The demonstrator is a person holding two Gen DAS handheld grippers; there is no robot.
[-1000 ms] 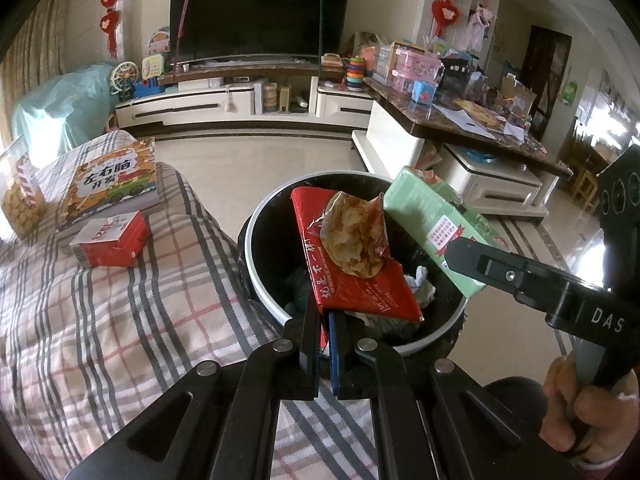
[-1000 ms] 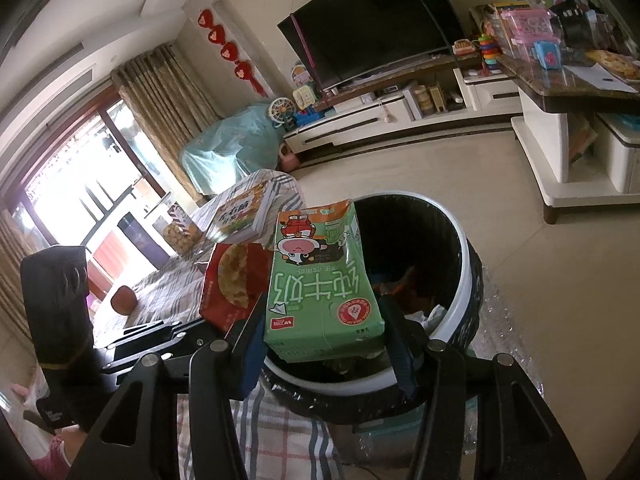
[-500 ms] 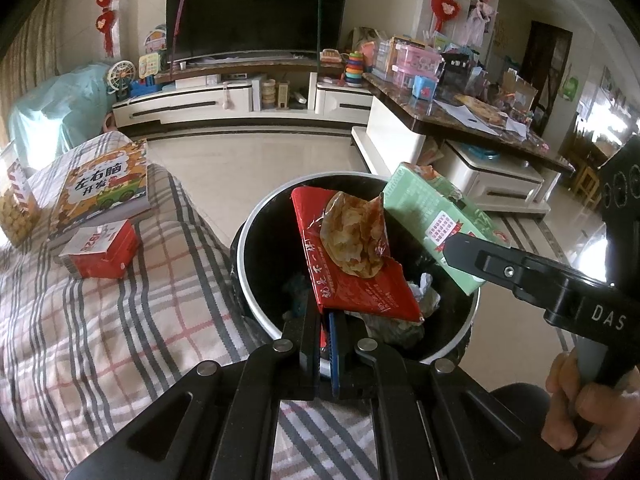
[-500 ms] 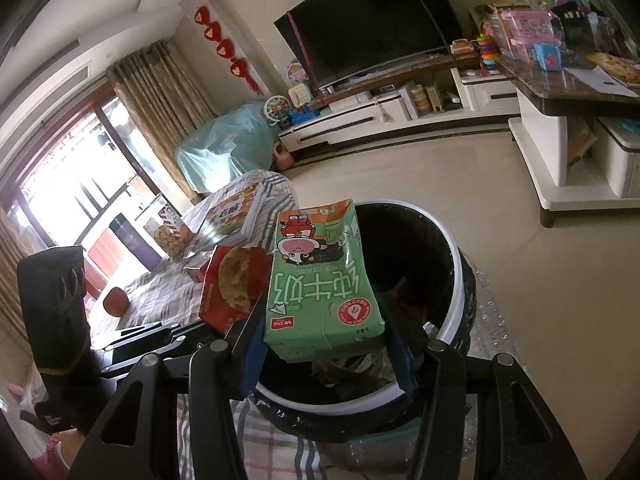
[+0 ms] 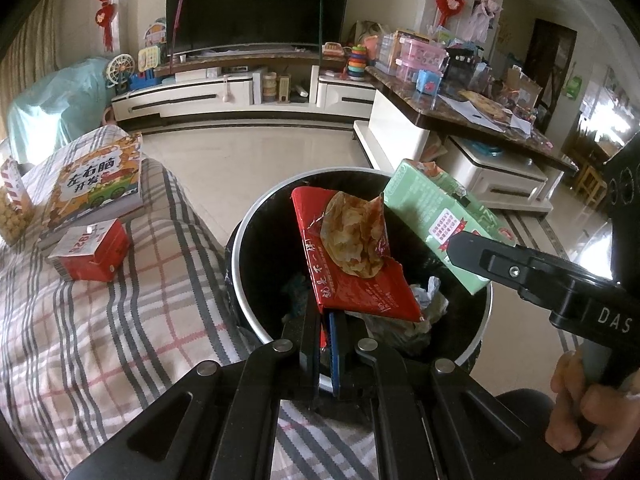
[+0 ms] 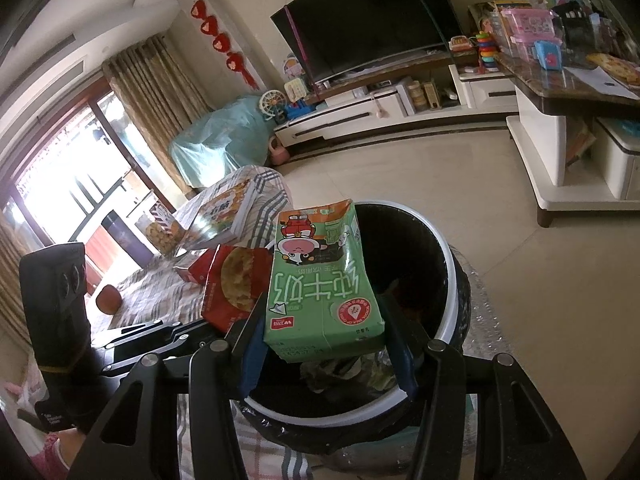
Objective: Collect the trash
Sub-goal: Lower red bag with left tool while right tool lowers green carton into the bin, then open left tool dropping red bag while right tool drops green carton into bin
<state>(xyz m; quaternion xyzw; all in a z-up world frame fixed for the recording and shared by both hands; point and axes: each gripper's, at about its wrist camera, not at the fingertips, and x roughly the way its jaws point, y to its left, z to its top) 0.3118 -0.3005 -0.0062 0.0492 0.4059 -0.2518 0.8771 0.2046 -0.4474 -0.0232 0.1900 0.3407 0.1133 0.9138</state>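
Observation:
My left gripper (image 5: 326,320) is shut on a red snack wrapper (image 5: 352,256) with a crumpled clear film on top, held above the black trash bin (image 5: 240,248) with a white rim. My right gripper (image 6: 324,332) is shut on a green milk carton (image 6: 320,284) and holds it over the same bin (image 6: 450,300). The carton also shows in the left wrist view (image 5: 436,220), right of the wrapper. The wrapper shows in the right wrist view (image 6: 232,284), left of the carton. Crumpled trash lies inside the bin.
A plaid-covered surface (image 5: 100,320) lies left of the bin, with a small red box (image 5: 92,252), a children's book (image 5: 96,184) and a snack bag (image 5: 12,204). A TV stand (image 5: 240,92) and a cluttered marble table (image 5: 460,100) stand beyond the tiled floor.
Both grippers have shifted slightly over the bin with their items still held; the bin looks a little nearer and more centred under them.

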